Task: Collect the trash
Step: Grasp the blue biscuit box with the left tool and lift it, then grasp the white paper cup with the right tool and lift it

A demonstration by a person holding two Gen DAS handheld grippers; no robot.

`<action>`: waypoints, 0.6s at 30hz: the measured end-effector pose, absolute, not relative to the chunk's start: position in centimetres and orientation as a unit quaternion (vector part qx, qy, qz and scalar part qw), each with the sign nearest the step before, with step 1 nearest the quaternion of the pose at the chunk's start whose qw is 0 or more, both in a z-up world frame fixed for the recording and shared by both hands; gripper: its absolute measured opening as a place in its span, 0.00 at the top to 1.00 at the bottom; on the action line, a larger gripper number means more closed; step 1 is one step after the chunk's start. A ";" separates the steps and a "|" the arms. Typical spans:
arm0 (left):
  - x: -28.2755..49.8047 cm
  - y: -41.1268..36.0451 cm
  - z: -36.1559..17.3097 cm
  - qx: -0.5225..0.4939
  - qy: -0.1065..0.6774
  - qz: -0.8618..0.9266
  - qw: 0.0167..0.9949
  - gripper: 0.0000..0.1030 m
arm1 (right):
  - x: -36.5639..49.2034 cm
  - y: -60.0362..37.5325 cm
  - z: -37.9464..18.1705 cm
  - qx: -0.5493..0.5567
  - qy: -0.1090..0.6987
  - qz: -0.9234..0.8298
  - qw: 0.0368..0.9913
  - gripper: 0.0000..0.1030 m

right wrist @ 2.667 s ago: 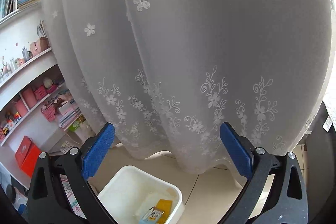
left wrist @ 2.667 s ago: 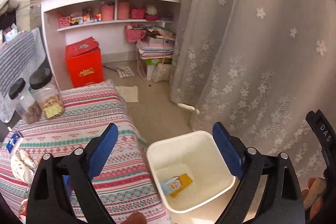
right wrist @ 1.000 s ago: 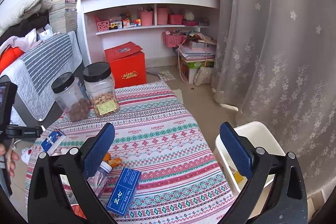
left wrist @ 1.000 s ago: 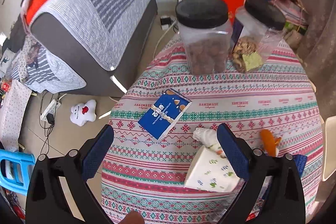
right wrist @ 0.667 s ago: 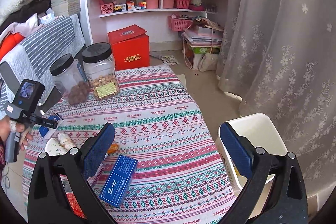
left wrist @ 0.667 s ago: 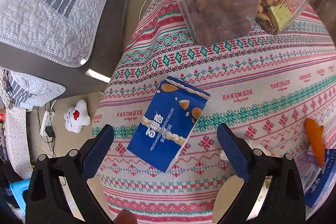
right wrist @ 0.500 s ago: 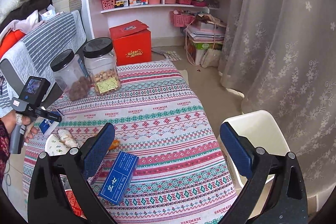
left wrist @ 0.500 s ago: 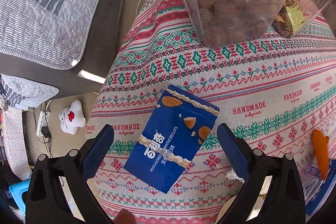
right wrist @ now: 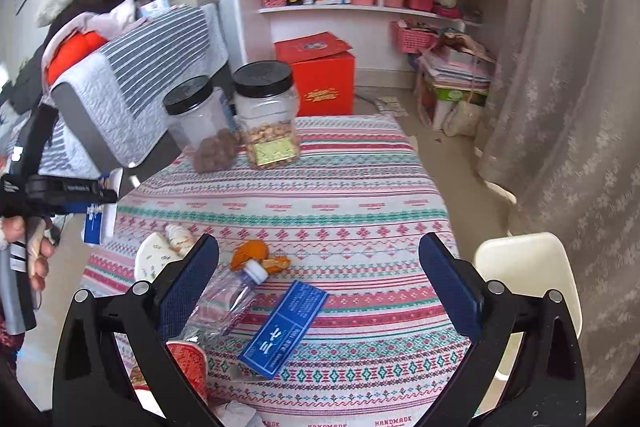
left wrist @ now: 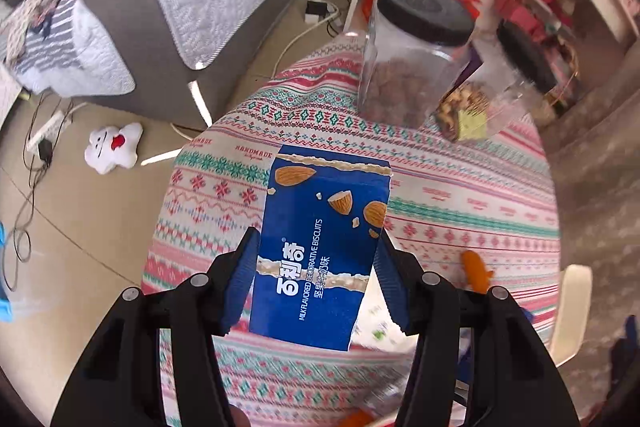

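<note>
Between left hand-held gripper (left wrist: 316, 277) pads: blue biscuit box (left wrist: 320, 247), clamped.

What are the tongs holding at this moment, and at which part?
The left tongs hold the blue biscuit box by its two long side edges, near its lower half. The right tongs hold nothing.

you get bright, soft daylight; the curtain (right wrist: 568, 75) glows on the right, fisheye bends every edge, and motion blur smears the far jars (left wrist: 416, 59).
</note>
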State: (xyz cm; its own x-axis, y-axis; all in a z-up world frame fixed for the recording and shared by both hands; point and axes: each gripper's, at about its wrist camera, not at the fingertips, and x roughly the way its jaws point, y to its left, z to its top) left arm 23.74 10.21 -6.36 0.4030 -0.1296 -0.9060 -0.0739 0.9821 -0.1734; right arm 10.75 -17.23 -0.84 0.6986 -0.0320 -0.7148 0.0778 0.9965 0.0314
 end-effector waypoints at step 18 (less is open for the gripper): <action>14.3 17.9 0.3 -0.188 0.427 0.033 0.884 0.46 | 21.1 1.8 -10.9 -0.213 0.553 0.258 0.763 0.10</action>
State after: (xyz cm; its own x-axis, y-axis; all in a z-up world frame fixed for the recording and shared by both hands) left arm 14.28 17.95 0.26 0.6330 -0.1030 -0.7673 -0.2185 0.9271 -0.3047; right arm 21.08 1.76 -10.94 0.2557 0.1584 -0.9537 -0.6303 0.7753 -0.0402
